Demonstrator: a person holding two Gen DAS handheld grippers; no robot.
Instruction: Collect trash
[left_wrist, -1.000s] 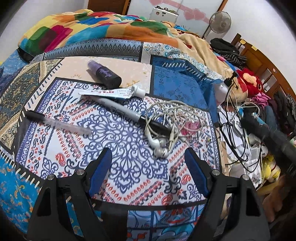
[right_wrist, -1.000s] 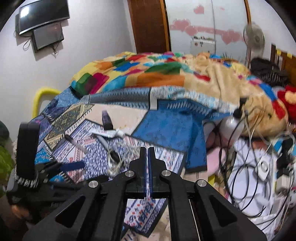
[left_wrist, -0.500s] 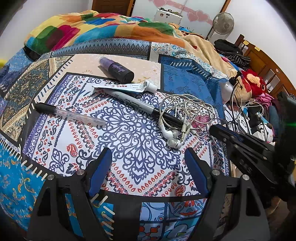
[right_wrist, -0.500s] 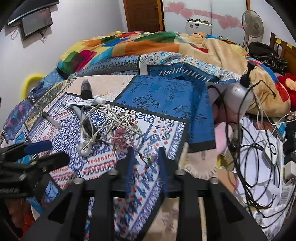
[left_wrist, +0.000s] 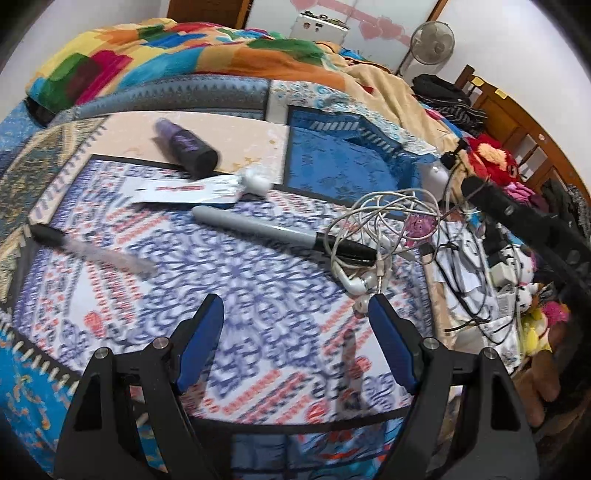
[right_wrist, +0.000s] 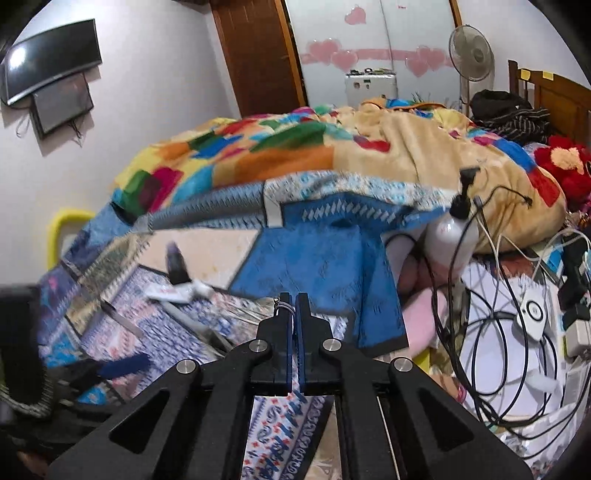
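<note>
Left gripper (left_wrist: 295, 314) jaws wide apart, nothing between them, over the patterned bedspread (left_wrist: 240, 280). Tangled earphones (left_wrist: 373, 240) sit just ahead of its right jaw, lying over the marker (left_wrist: 273, 232); tube (left_wrist: 195, 190) and bottle (left_wrist: 186, 147) farther ahead. Right gripper (right_wrist: 294, 301) jaws together; a thin wire loop at the tips, possibly pinched, view blurred.

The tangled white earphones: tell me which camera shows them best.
The left wrist view: the tangled white earphones lie fully visible across the grey marker. In the right wrist view, the right tool hides nearly all of them.
</note>
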